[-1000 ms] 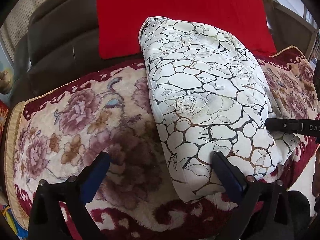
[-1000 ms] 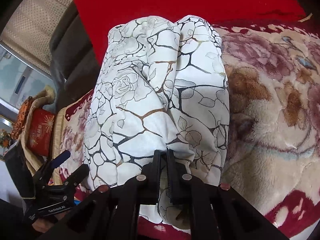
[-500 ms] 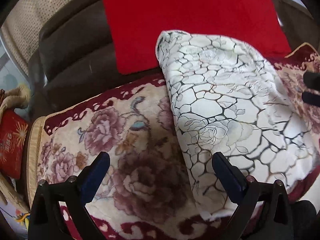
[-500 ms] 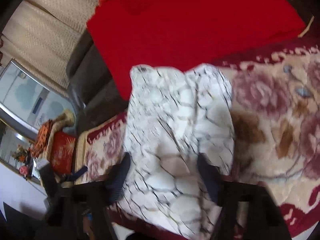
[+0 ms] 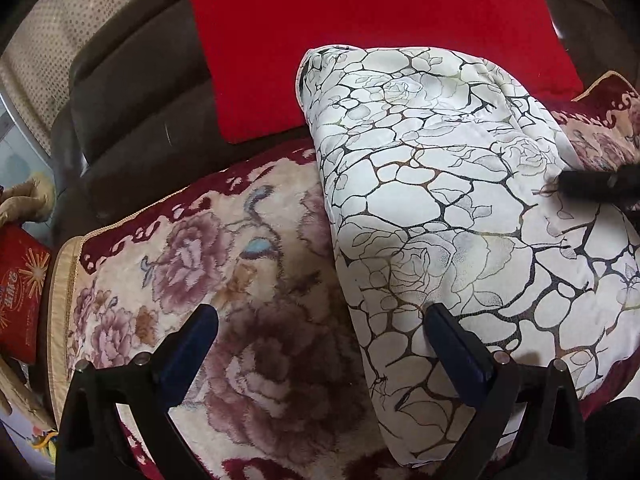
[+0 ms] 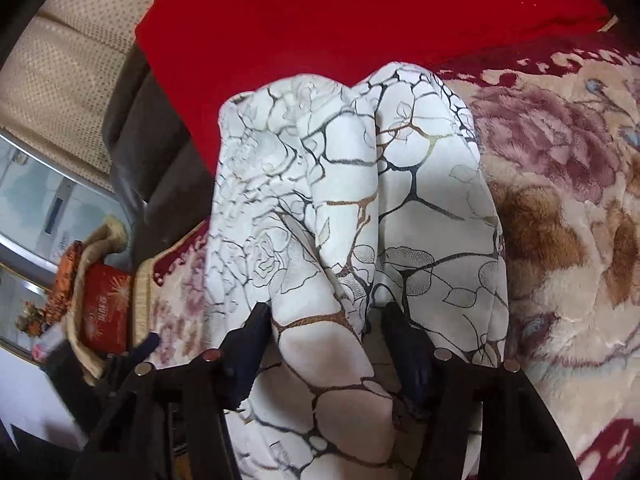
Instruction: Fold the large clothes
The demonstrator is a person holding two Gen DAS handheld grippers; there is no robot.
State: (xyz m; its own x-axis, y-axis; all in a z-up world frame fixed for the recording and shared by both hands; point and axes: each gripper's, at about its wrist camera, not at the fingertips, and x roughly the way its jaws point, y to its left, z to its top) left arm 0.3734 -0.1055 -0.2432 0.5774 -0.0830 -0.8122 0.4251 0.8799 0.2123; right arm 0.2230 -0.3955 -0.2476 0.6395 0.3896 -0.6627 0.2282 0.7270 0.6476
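Note:
The folded white garment (image 5: 440, 208) with a black crackle and rose print lies on the floral blanket (image 5: 224, 280). It also fills the middle of the right wrist view (image 6: 352, 208). My left gripper (image 5: 320, 344) is open and empty, its right finger over the garment's near left edge. My right gripper (image 6: 328, 344) is open, its fingers on either side of a raised fold at the garment's near end. A right finger (image 5: 592, 188) shows dark over the garment's right side in the left wrist view.
A red cushion (image 5: 360, 32) leans on the dark brown sofa back (image 5: 132, 112) just behind the garment. A red box (image 5: 20, 292) sits in a basket off the sofa's left end. The left gripper (image 6: 136, 360) shows low left in the right wrist view.
My right gripper let go of the garment's near end, pulled back, then came close again with its jaws open around a fold. My left gripper shifted left and stayed open.

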